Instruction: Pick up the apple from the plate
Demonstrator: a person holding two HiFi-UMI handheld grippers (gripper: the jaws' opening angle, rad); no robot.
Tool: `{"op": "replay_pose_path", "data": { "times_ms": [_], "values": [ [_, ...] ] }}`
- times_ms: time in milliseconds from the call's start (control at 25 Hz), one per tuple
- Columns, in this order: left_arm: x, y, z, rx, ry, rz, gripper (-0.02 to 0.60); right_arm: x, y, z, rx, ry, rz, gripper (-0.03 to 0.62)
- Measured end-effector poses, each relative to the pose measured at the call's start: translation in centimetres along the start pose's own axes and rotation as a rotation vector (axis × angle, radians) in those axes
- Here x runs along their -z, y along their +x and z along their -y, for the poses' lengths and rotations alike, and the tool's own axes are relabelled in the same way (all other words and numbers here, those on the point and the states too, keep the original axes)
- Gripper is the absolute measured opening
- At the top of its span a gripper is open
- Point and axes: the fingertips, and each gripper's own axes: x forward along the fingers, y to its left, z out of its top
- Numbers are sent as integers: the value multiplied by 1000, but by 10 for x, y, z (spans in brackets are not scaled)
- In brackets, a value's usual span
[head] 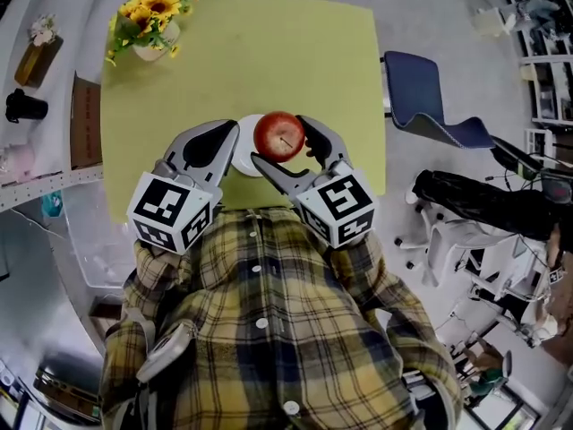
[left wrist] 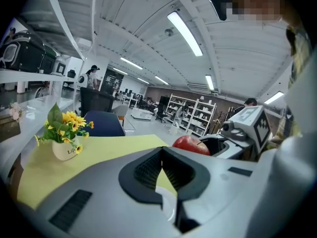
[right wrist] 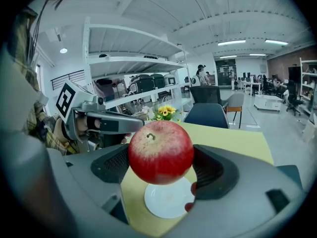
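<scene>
A red apple (head: 279, 136) hangs above a small white plate (head: 244, 157), clamped between the jaws of my right gripper (head: 282, 147). In the right gripper view the apple (right wrist: 160, 152) fills the space between the pads, with the plate (right wrist: 167, 199) bare on the yellow-green table below it. My left gripper (head: 231, 139) sits just left of the plate, its jaws touching with nothing between them. From the left gripper view the apple (left wrist: 191, 145) shows at the right, and the shut left gripper (left wrist: 162, 172) has a sliver of plate under its tips.
A white pot of yellow flowers (head: 148, 27) stands at the far left corner of the yellow-green table (head: 295, 52). A blue chair (head: 425, 97) sits right of the table, white shelving (head: 36, 106) to the left. My plaid-shirted body is against the near edge.
</scene>
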Motion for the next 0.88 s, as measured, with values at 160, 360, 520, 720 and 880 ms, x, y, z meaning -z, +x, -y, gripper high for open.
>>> {"op": "replay_pose_path", "data": {
  "times_ms": [160, 360, 520, 720, 880],
  "values": [
    [-6, -2, 0, -3, 18, 13, 8, -8, -6, -7, -24, 16, 23, 388],
    [-7, -8, 0, -15, 32, 19, 8, -10, -8, -16, -38, 13, 24, 388],
    [-5, -12, -3, -23, 29, 18, 8, -11, -5, -20, -42, 4, 19, 388],
    [-3, -14, -3, -21, 27, 14, 8, -8, -5, -22, -44, 3, 4, 388],
    [-1, -16, 0, -13, 27, 6, 8, -6, -7, -24, -45, 0, -8, 388]
  ]
}}
